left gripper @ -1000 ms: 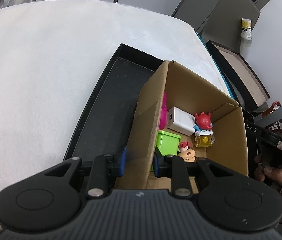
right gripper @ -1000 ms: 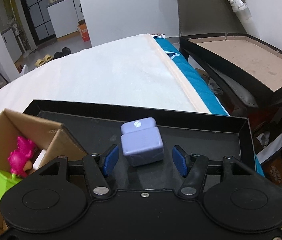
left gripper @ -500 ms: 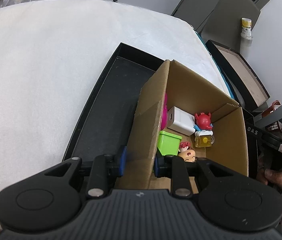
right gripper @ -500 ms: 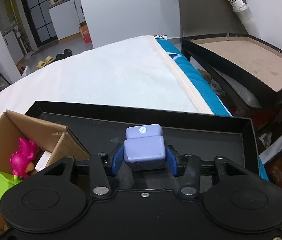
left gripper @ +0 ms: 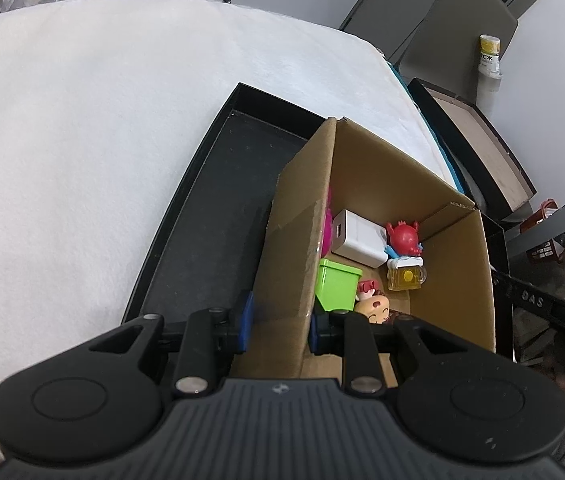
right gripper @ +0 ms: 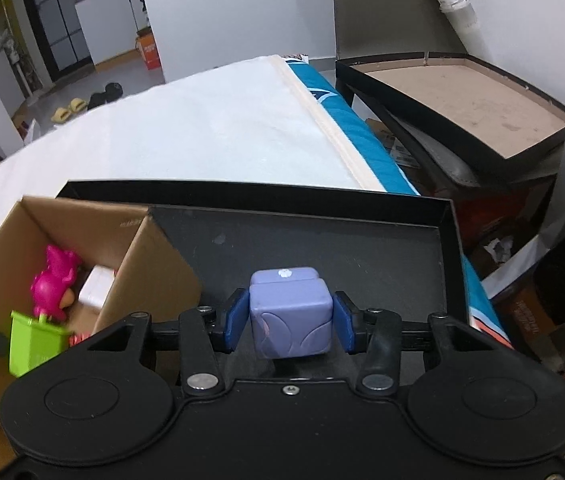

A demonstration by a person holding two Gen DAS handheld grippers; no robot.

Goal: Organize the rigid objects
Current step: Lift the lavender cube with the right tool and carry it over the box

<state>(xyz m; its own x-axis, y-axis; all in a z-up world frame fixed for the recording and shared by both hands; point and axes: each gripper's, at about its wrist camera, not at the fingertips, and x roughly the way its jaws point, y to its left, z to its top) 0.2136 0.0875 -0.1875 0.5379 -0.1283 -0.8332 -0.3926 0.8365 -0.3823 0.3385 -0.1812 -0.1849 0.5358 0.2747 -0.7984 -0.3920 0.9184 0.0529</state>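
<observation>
My right tool (right gripper: pixel 289 327) grips the purple cube (right gripper: pixel 288 316) over the black tray (right gripper: pixel 448 240), seen only in its view. My left tool (left gripper: pixel 278 322) pinches the cardboard box (left gripper: pixel 458 280) wall, revealing a red crab toy (left gripper: pixel 402 236).

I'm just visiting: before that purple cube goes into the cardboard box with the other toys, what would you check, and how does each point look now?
1. Right gripper clamped on purple cube: ok.
2. Cube clear of the black tray: cannot tell.
3. Left gripper pinching cardboard box wall: ok.
4. Free floor inside box, beyond the beer mug toy: ok.
5. Green bin upright: ok.
</observation>
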